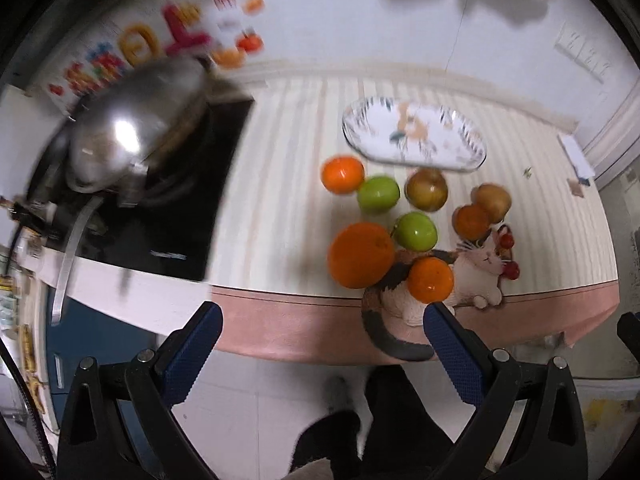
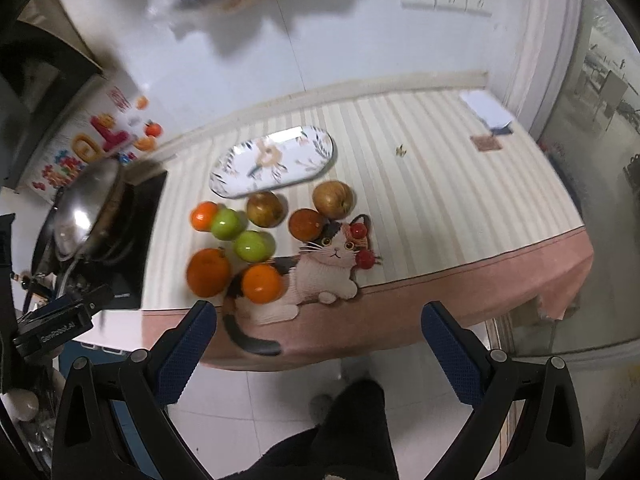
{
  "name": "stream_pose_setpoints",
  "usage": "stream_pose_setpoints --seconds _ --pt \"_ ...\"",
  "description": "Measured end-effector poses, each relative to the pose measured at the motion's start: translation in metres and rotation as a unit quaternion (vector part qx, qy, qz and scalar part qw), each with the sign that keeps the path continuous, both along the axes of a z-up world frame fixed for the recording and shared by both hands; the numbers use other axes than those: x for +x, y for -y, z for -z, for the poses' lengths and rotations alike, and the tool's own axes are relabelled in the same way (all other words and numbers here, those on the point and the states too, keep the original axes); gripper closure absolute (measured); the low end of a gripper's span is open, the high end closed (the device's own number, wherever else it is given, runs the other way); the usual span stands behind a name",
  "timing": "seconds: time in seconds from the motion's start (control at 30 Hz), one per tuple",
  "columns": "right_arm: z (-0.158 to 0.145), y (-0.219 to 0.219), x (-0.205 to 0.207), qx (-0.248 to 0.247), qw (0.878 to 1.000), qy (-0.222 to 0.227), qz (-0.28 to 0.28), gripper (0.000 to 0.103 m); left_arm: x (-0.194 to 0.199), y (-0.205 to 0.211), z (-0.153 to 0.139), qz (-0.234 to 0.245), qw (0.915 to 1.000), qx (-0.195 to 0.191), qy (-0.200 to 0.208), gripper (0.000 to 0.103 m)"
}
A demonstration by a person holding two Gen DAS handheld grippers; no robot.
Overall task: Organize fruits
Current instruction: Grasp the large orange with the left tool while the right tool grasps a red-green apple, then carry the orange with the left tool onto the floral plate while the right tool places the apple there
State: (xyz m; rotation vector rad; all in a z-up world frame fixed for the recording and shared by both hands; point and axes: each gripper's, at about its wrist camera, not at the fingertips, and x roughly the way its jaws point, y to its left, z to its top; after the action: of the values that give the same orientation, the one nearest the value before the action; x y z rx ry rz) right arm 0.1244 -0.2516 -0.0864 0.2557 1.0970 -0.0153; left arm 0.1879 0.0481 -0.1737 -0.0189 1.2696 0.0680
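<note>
Several fruits lie loose on the striped table: a big orange (image 1: 360,255) (image 2: 208,272), smaller oranges (image 1: 430,280) (image 2: 262,283), two green apples (image 1: 378,194) (image 2: 254,245), and brownish apples (image 1: 426,189) (image 2: 333,199). An oval patterned plate (image 1: 414,134) (image 2: 274,162) sits empty behind them. My left gripper (image 1: 322,324) is open, held off the table's front edge, below the fruit. My right gripper (image 2: 318,322) is open too, also short of the table edge. Neither holds anything.
A cat-shaped mat (image 1: 480,268) (image 2: 324,276) lies at the table's front under some fruit. A steel wok (image 1: 132,132) (image 2: 86,208) sits on a black stove at the left. The person's dark-clothed legs (image 2: 352,428) stand below on the tiled floor.
</note>
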Motion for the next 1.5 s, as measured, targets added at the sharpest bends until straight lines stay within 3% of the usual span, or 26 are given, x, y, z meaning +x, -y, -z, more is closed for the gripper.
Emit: stream_pose_setpoints --seconds 0.13,0.27,0.37,0.53,0.67,0.73,0.97,1.07,1.23,1.5 --pt "0.045 0.008 0.056 0.009 0.999 -0.031 -0.008 0.0 0.045 -0.005 0.059 -0.037 0.9943 -0.055 -0.083 0.005" --pt "0.077 0.007 0.105 0.017 0.998 -0.062 -0.026 0.0 0.076 -0.022 0.114 -0.123 0.9702 -0.138 -0.157 0.011" --pt "0.096 0.009 0.139 0.022 0.996 -0.082 -0.036 0.0 0.09 -0.025 0.142 -0.162 0.9546 -0.166 -0.186 0.012" --pt "0.123 0.016 0.183 0.031 0.992 -0.11 -0.048 0.0 0.109 -0.015 0.168 -0.175 0.9414 -0.2 -0.208 0.011" --pt "0.145 0.019 0.208 0.039 0.988 -0.137 -0.057 0.0 0.121 -0.004 0.177 -0.176 0.9408 -0.192 -0.216 0.012" --pt "0.155 0.02 0.218 0.04 0.987 -0.146 -0.058 0.0 0.124 -0.001 0.177 -0.18 0.9407 -0.198 -0.209 0.019" --pt "0.191 0.025 0.249 0.056 0.98 -0.18 -0.058 0.003 0.129 0.02 0.167 -0.171 0.9542 -0.149 -0.196 0.02" --pt "0.208 0.024 0.26 0.072 0.976 -0.198 -0.059 0.01 0.13 0.022 0.162 -0.167 0.9567 -0.136 -0.196 0.021" --pt "0.235 0.015 0.274 0.101 0.966 -0.228 -0.066 0.031 0.135 0.021 0.149 -0.168 0.9596 -0.124 -0.188 0.021" --pt "0.239 0.011 0.28 0.08 0.973 -0.202 -0.071 0.032 0.148 0.022 0.122 -0.164 0.9629 -0.127 -0.173 0.021"
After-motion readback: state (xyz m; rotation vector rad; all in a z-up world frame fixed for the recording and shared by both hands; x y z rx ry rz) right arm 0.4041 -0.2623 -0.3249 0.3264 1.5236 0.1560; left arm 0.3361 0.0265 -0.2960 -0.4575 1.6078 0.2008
